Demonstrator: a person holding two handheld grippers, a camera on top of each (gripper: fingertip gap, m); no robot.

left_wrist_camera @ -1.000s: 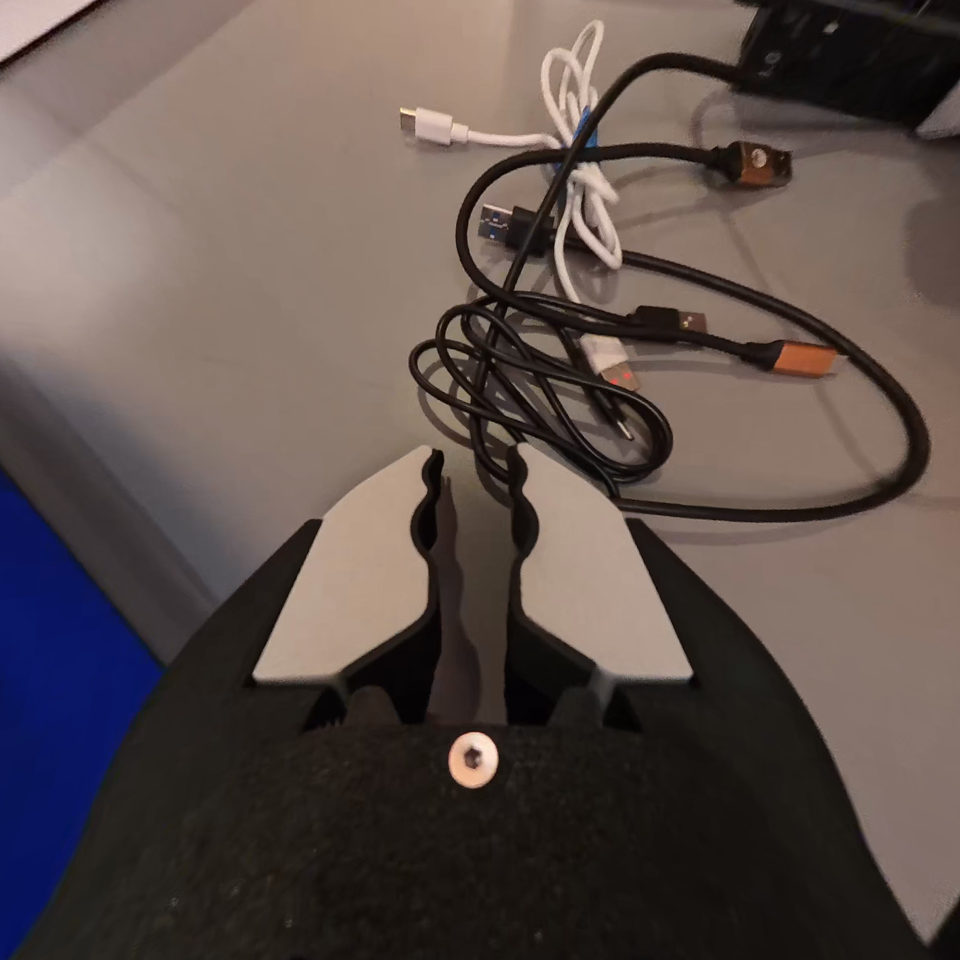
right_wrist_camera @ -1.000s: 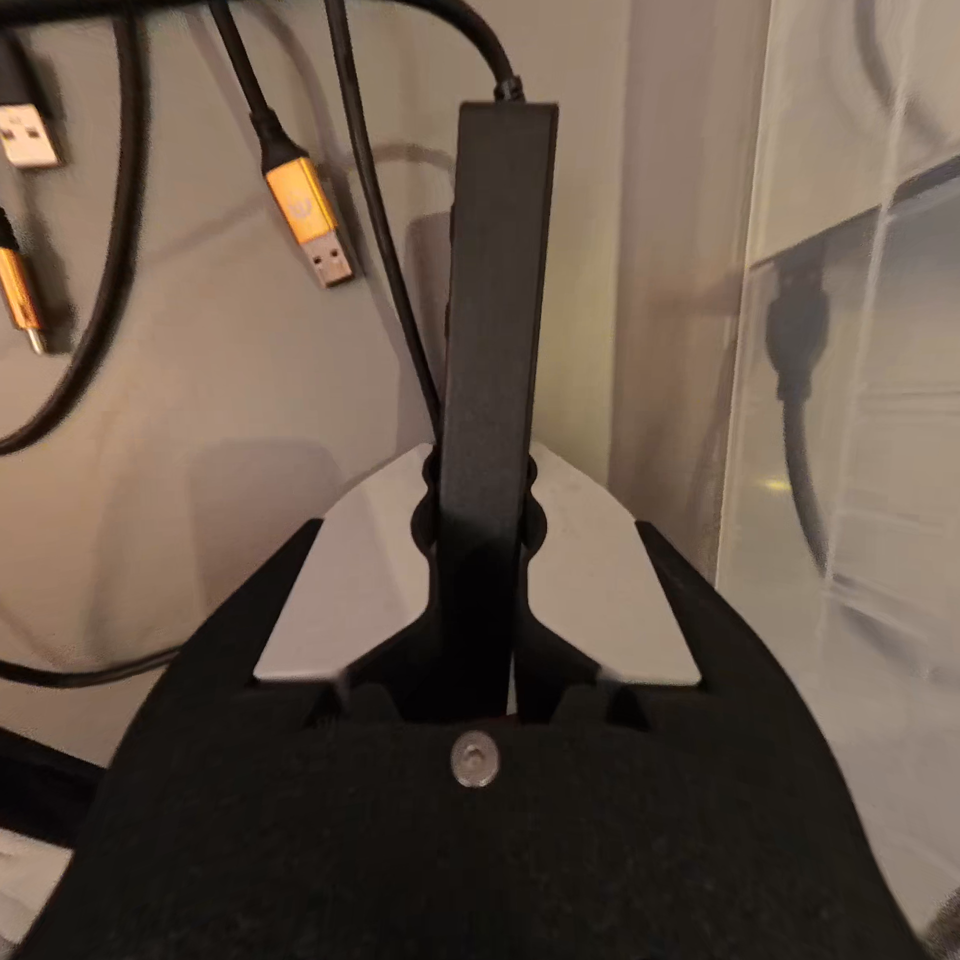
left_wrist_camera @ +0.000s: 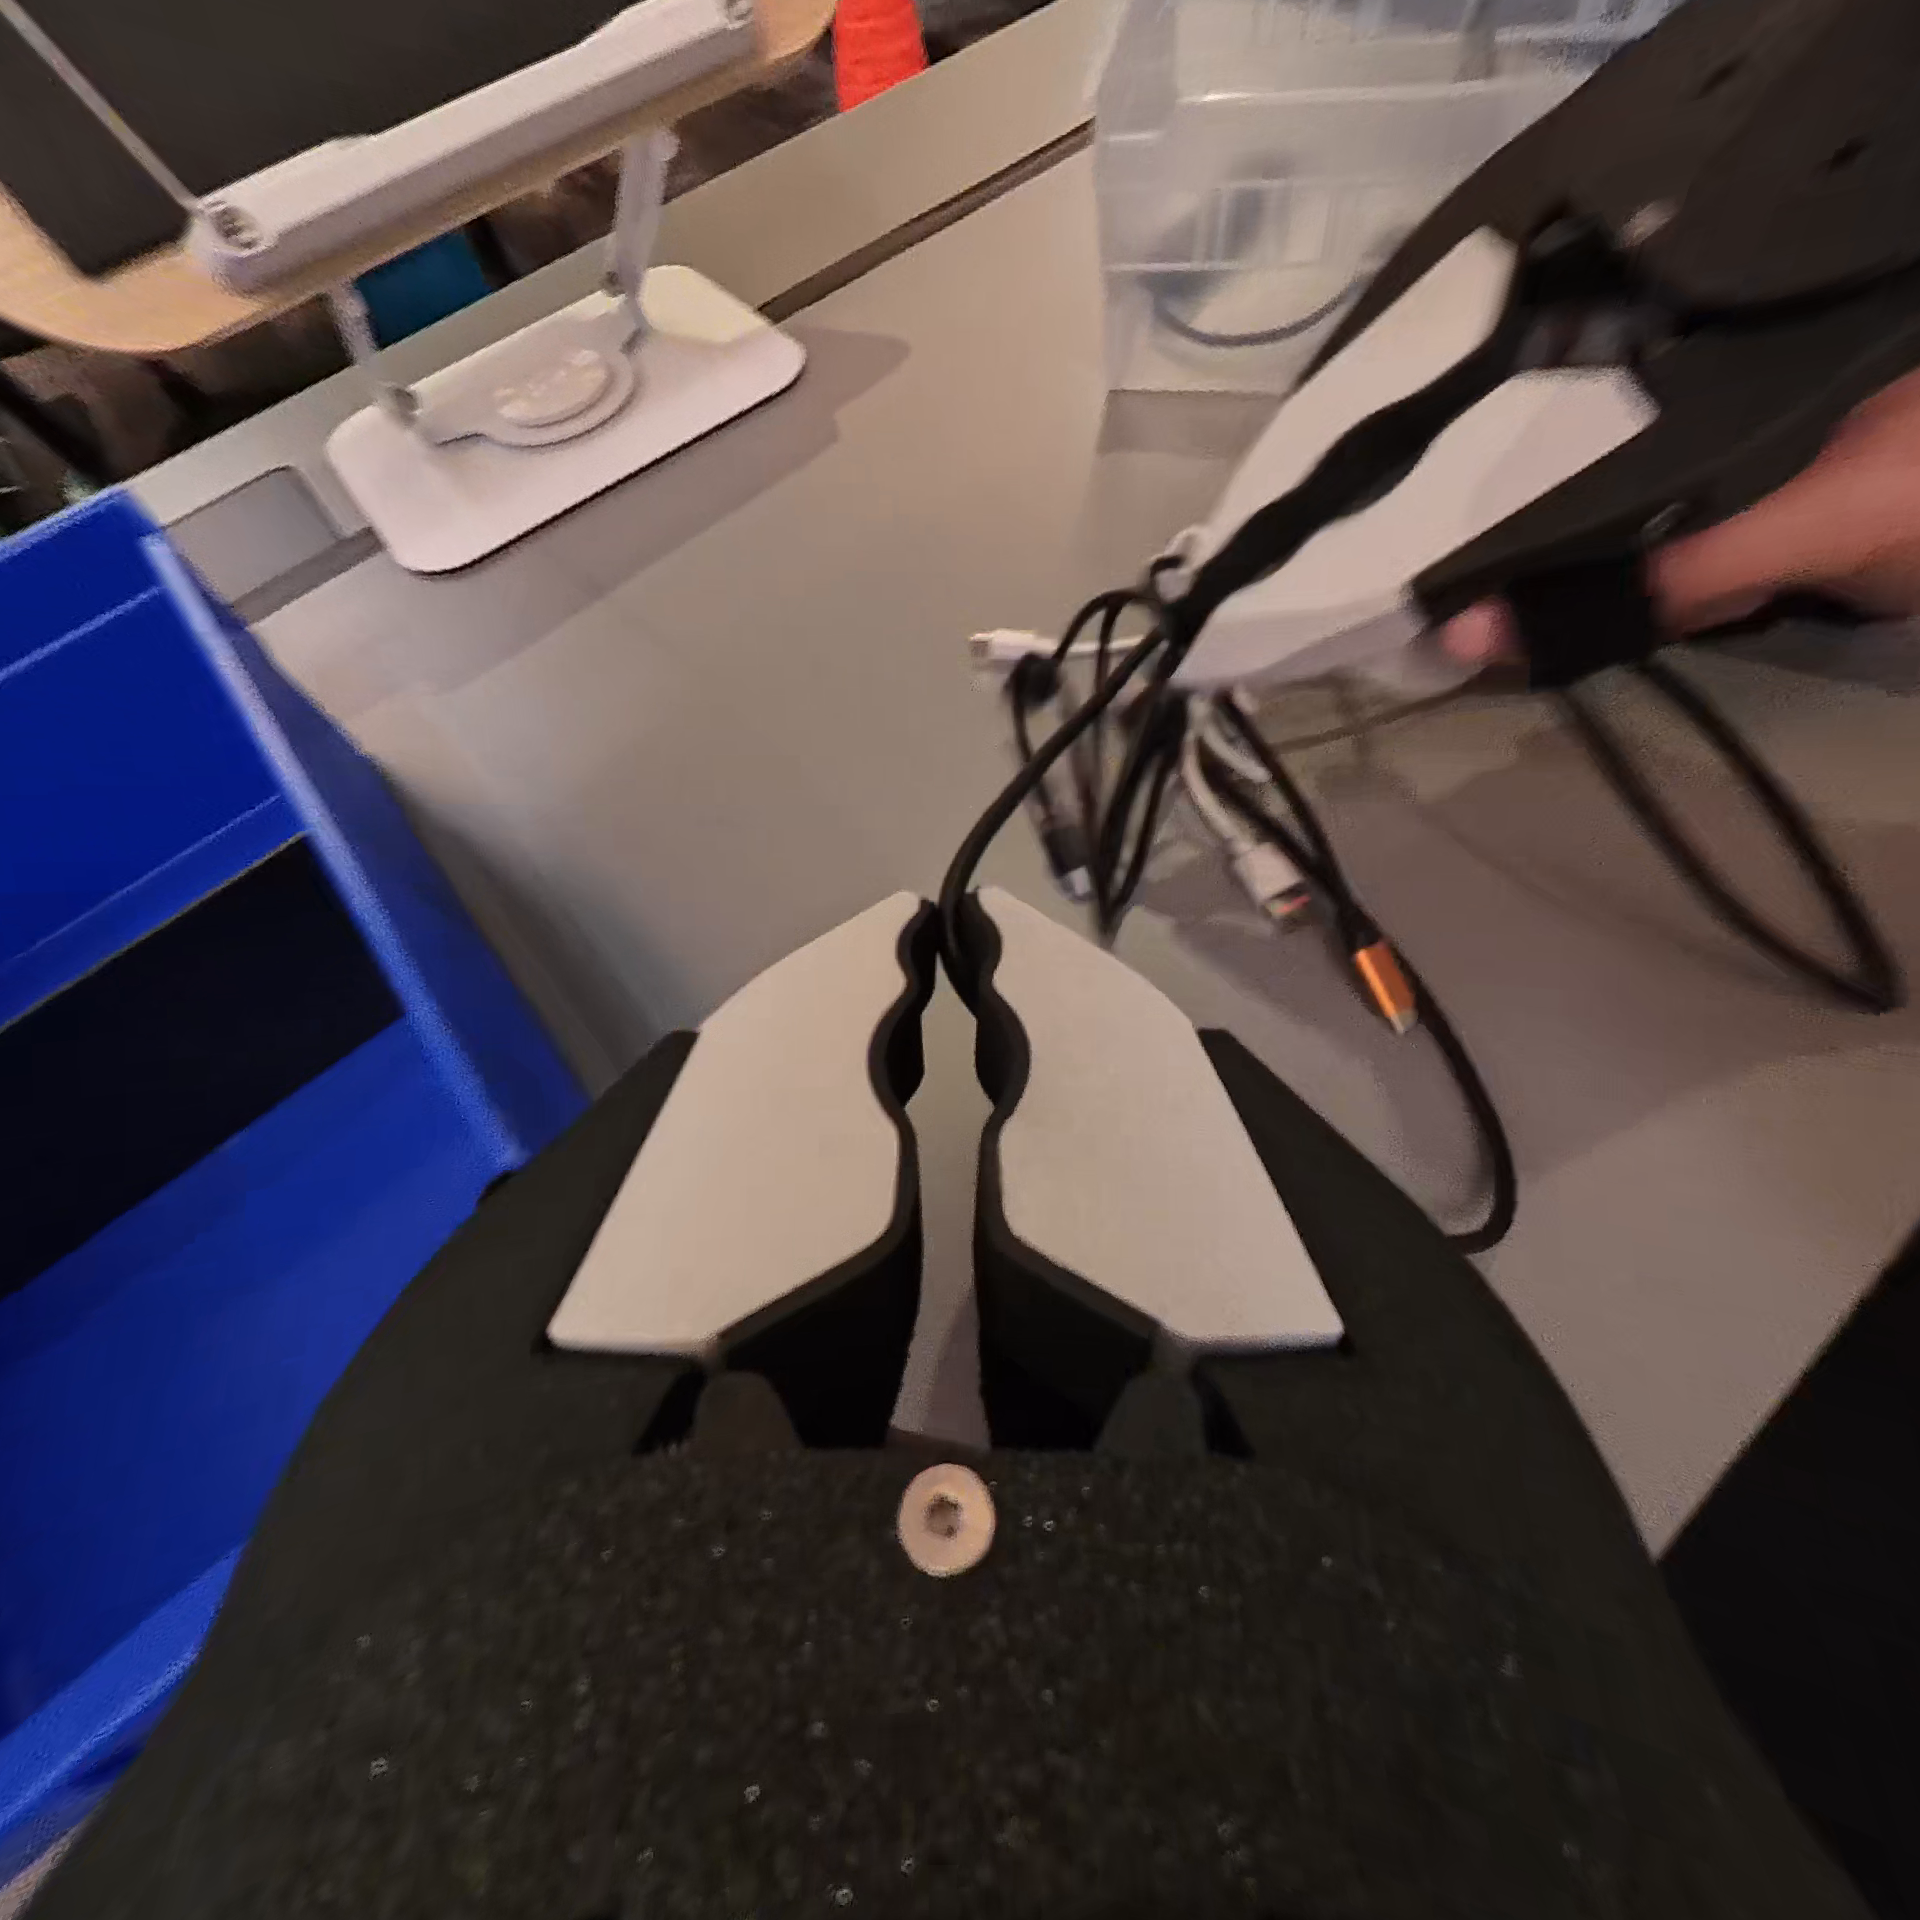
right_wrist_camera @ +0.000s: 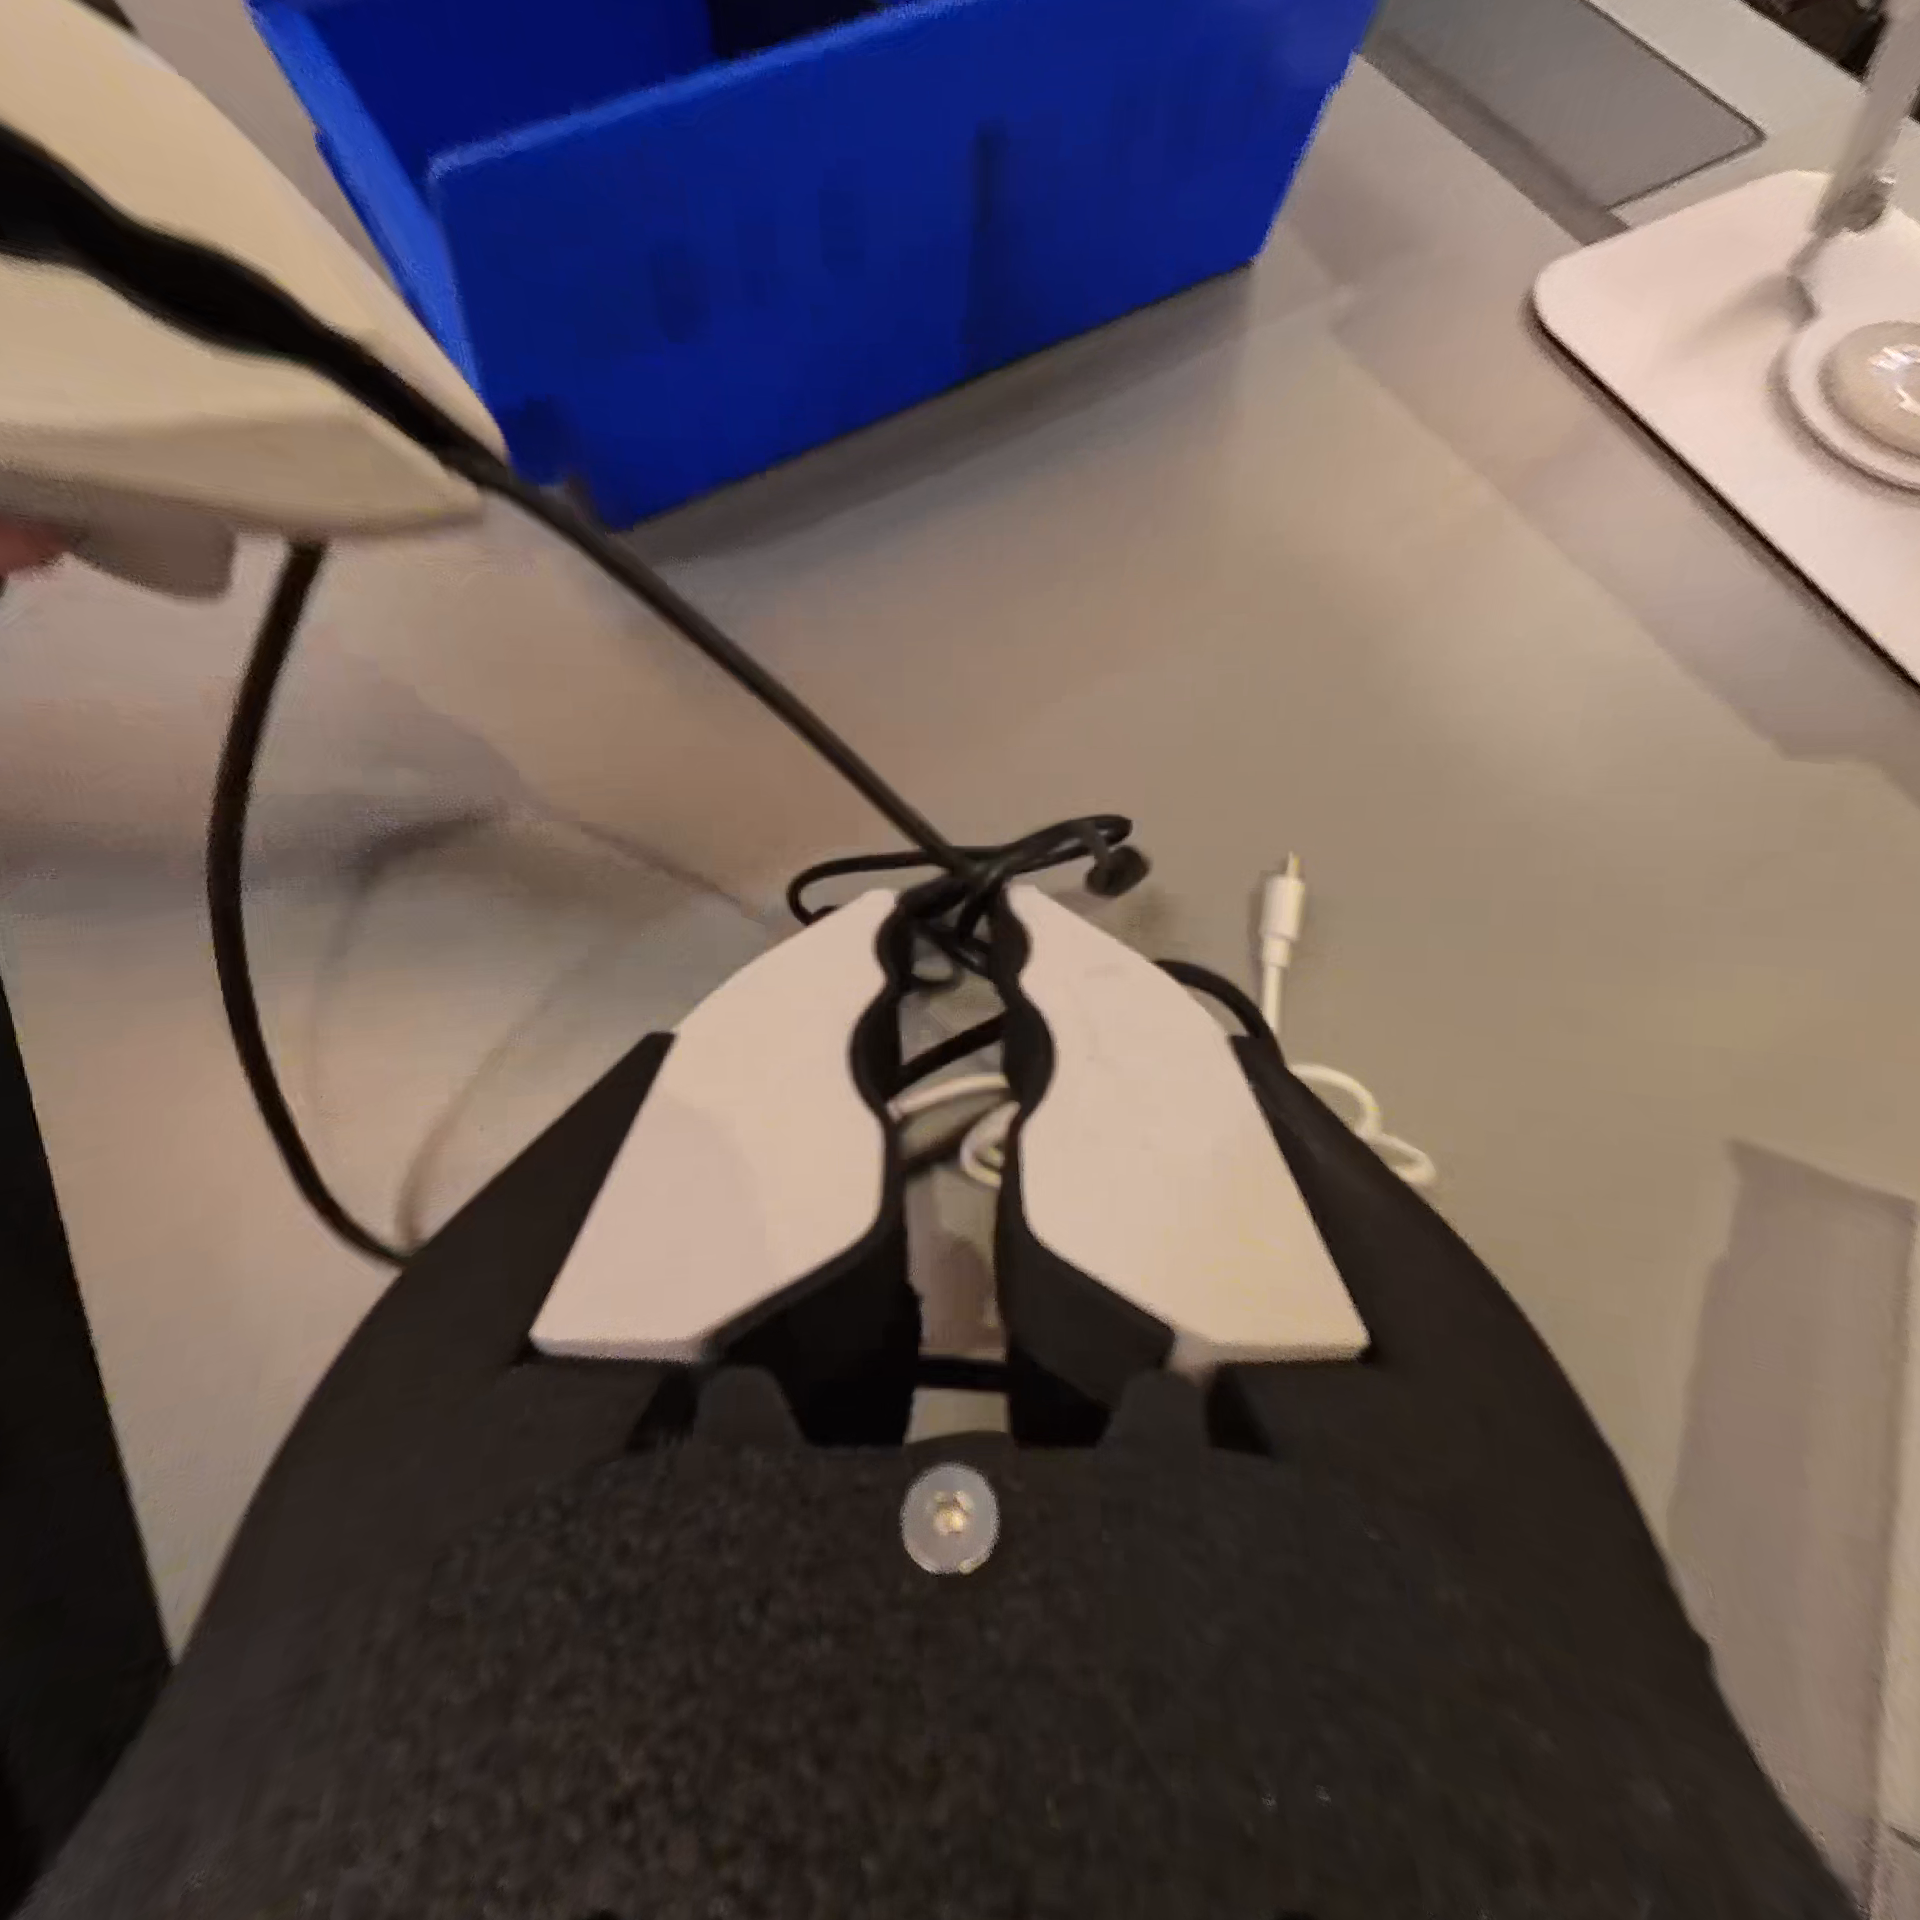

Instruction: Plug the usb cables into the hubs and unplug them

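My left gripper (left_wrist_camera: 951, 914) is shut on a thin black cable (left_wrist_camera: 1023, 800). The cable rises to the right into my right gripper (left_wrist_camera: 1184, 592), which a hand holds above the cable pile (left_wrist_camera: 1153, 810). In the right wrist view my right gripper (right_wrist_camera: 951, 904) is shut on a tangle of the same black cable (right_wrist_camera: 727, 675), which stretches taut up to the left gripper (right_wrist_camera: 447, 468). An orange plug (left_wrist_camera: 1377, 977) and white cables (right_wrist_camera: 1283, 925) lie on the grey table (left_wrist_camera: 727, 675). No hub is in view.
A blue bin (left_wrist_camera: 208, 935) stands to the left, at the table's edge, and also shows in the right wrist view (right_wrist_camera: 831, 239). A white stand with a flat base (left_wrist_camera: 582, 426) sits behind. A clear plastic box (left_wrist_camera: 1278, 187) stands at the back right.
My left gripper was open above the cable pile; now it is shut on a black cable and lifted. My right gripper no longer holds the black hub; it grips thin black cable.
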